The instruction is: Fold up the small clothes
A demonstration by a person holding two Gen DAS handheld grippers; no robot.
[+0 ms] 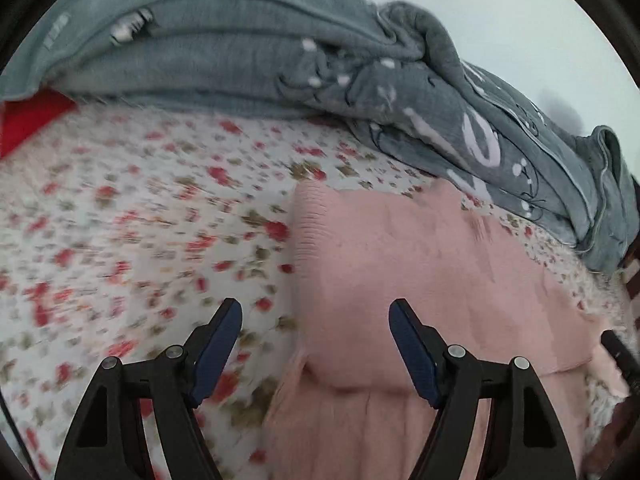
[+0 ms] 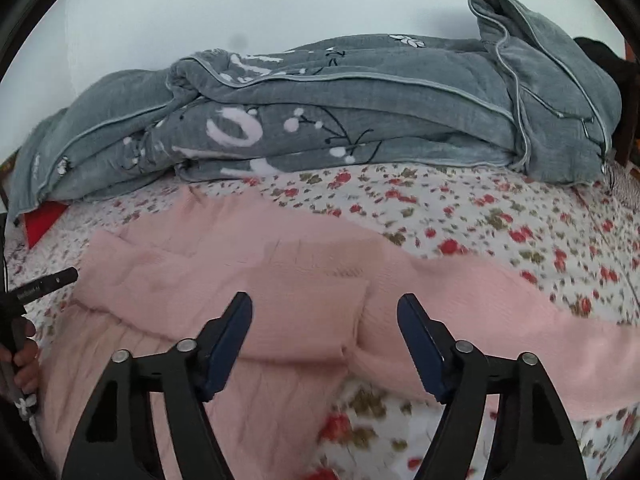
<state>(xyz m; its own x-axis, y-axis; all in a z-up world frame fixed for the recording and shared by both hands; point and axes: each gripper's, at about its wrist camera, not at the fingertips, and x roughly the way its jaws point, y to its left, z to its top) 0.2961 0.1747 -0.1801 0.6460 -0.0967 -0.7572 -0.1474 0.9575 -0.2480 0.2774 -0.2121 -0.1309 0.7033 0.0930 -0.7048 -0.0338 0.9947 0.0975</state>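
Now the pink knit garment (image 2: 280, 280) lies on the floral bedsheet (image 2: 500, 216), partly folded already: a doubled panel sits on top of the body, its folded edge running across the right wrist view just ahead of the right gripper (image 2: 324, 308). The long axis of that garment runs side to side in this view, from a raised flap at the far left to a long band trailing off to the right edge.

Over on the left wrist view, the same pink garment (image 1: 420, 272) fills the lower right, its ribbed edge standing nearly upright in the picture. The left gripper (image 1: 316, 312) straddles that edge: one pad over bare sheet, the other over pink. So the cloth lies ahead and to the right of the left jaws, and squarely ahead of the right ones.

Both pairs of jaws stand spread, with nothing pinched between the blue pads; the garment lies beneath them, not clamped. Both views are smeared with motion blur.

My read: the right gripper is nearer the folded panel's middle, the left nearer its outer ribbed edge, so each hand looks placed for its own side, and the next fold would likely bring the long band across. At the left edge of the right view the person's hand (image 2: 24, 356) grips the other tool's handle.

Behind it all the grey quilt (image 2: 360, 120) is heaped against the wall, well apart from the garment.
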